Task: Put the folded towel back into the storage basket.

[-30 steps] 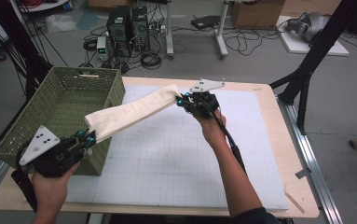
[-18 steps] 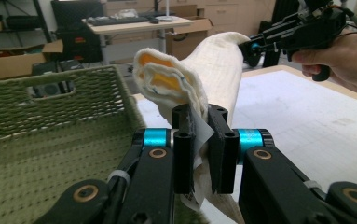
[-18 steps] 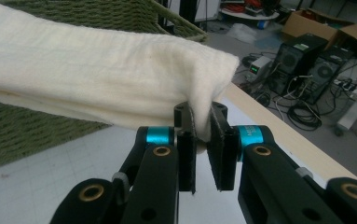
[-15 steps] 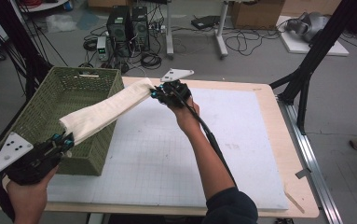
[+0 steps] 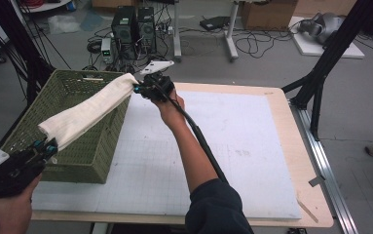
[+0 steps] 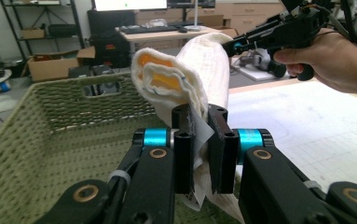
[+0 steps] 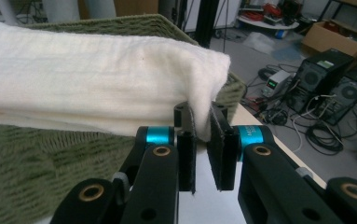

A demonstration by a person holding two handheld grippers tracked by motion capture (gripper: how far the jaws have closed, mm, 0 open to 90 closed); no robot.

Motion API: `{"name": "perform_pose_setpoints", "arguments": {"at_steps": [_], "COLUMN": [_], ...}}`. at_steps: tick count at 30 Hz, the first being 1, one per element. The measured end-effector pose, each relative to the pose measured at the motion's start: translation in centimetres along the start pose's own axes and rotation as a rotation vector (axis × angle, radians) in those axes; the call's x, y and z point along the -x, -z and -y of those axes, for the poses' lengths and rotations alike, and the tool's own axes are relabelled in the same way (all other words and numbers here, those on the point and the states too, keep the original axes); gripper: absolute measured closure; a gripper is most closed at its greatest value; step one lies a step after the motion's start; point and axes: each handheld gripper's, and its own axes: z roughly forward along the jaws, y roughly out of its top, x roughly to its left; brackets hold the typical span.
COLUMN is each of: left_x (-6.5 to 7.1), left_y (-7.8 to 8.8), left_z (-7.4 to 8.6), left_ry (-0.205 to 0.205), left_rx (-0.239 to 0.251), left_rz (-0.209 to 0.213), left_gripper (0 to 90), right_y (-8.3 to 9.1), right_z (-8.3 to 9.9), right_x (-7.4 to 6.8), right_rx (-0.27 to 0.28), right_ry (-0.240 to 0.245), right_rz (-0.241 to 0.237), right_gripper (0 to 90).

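Cloth [image 5: 87,110] cream, folded long, stretched taut over basket [image 5: 79,151].

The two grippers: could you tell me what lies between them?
The folded white towel spans from the left gripper to the right gripper, held above the green basket, as the high view shows.

Even, perhaps overhead light; slight softness

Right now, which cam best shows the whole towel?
High view: the folded towel spans end to end above the green basket, held between the left tongs and the right tongs. Left gripper view shows its layered end in the jaws; right gripper view shows a close-up of its far end.
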Motion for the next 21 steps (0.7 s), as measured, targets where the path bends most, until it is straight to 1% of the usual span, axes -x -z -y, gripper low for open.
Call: {"name": "perform_pose_setpoints", "arguments": {"at_steps": [5, 6, 7, 11, 13, 14, 16, 17, 20, 21], "left_x": [-1.0, -1.1, -1.1, -1.8, -1.9, -2.2, -2.7, -3.0, -3.9, -3.9], "left_y": [0.6, 0.7, 0.7, 1.0, 1.0, 1.0, 1.1, 1.1, 1.0, 1.0], "left_z": [0.4, 0.4, 0.4, 0.6, 0.6, 0.7, 0.7, 0.8, 1.0, 1.0], "left_ry": [0.008, 0.005, 0.005, -0.001, -0.002, -0.001, 0.004, 0.007, 0.02, 0.02], "left_rx": [-0.003, -0.005, -0.005, -0.008, -0.011, -0.016, -0.021, -0.025, -0.043, -0.043], "left_rz": [-0.032, -0.038, -0.038, -0.064, -0.068, -0.08, -0.092, -0.099, -0.122, -0.122], "left_gripper": [81.6, 81.5, 81.5, 81.5, 81.5, 81.5, 81.5, 81.5, 81.5, 81.5], "right_y": [-1.9, -2.3, -2.3, -4.0, -4.3, -4.9, -5.5, -5.8, -6.8, -6.8], "right_z": [-0.9, -1.0, -1.0, -2.2, -2.4, -2.7, -3.0, -3.0, -3.2, -3.2], "right_x": [-0.8, -0.9, -0.9, -1.5, -1.6, -1.7, -1.9, -2.0, -2.5, -2.5], "right_rx": [-0.003, -0.009, -0.009, -0.021, -0.023, -0.025, -0.029, -0.033, -0.044, -0.044], "right_ry": [0.014, 0.014, 0.014, 0.025, 0.024, 0.026, 0.027, 0.018, 0.025, 0.025], "right_rz": [-0.012, -0.015, -0.015, -0.019, -0.018, -0.021, -0.02, -0.023, -0.02, -0.02], "right_gripper": [82.7, 82.7, 82.7, 82.7, 82.7, 82.6, 82.6, 82.6, 82.6, 82.6]}}
